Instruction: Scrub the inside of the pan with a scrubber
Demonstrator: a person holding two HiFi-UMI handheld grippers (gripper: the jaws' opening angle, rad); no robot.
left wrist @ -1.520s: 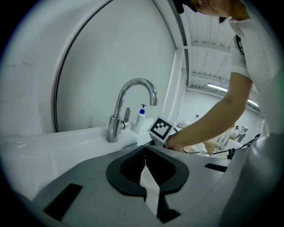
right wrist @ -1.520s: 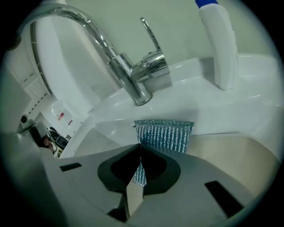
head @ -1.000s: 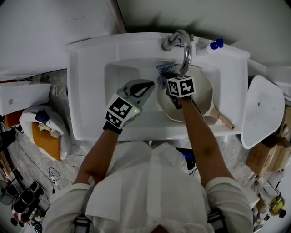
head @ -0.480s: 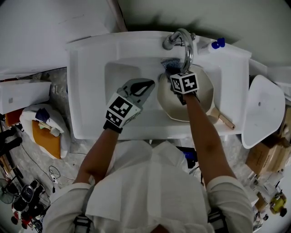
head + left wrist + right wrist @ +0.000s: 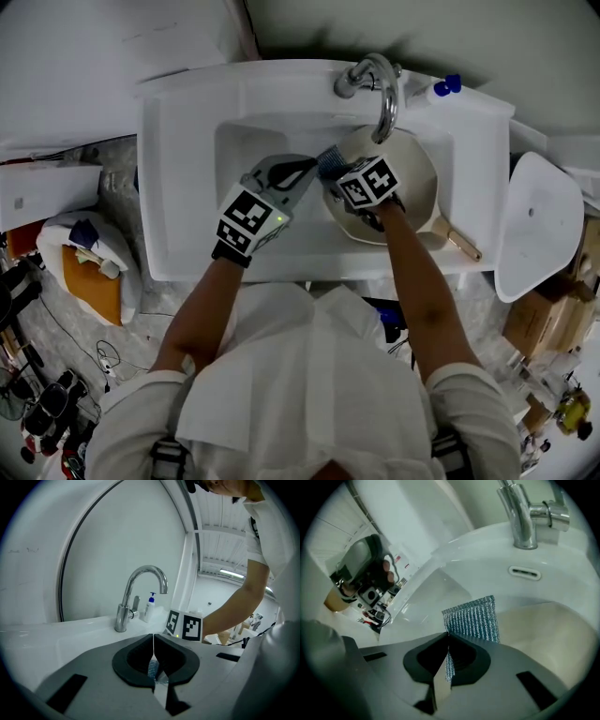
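Observation:
A cream-lined pan (image 5: 412, 192) lies in the sink basin under the tap, its wooden handle (image 5: 459, 246) pointing to the near right. My right gripper (image 5: 343, 174) is shut on a blue-grey mesh scrubber (image 5: 330, 161) at the pan's left rim. In the right gripper view the scrubber (image 5: 473, 618) sticks out past the shut gripper (image 5: 448, 633), above the pan's inside (image 5: 548, 630). My left gripper (image 5: 306, 170) hovers over the basin just left of the pan and is shut (image 5: 153, 635). A thin bluish sliver shows low in its slit; I cannot tell what it is.
The white sink (image 5: 187, 187) has a chrome tap (image 5: 380, 89) at the back and a blue-capped soap bottle (image 5: 445, 89) beside it. A white oval lid (image 5: 534, 225) lies to the right. Bags and cables (image 5: 84, 272) clutter the floor at left.
My right gripper has carried the scrubber from under the tap to the left and nearer, to the pan's left rim. The left gripper has shifted slightly right toward the pan.

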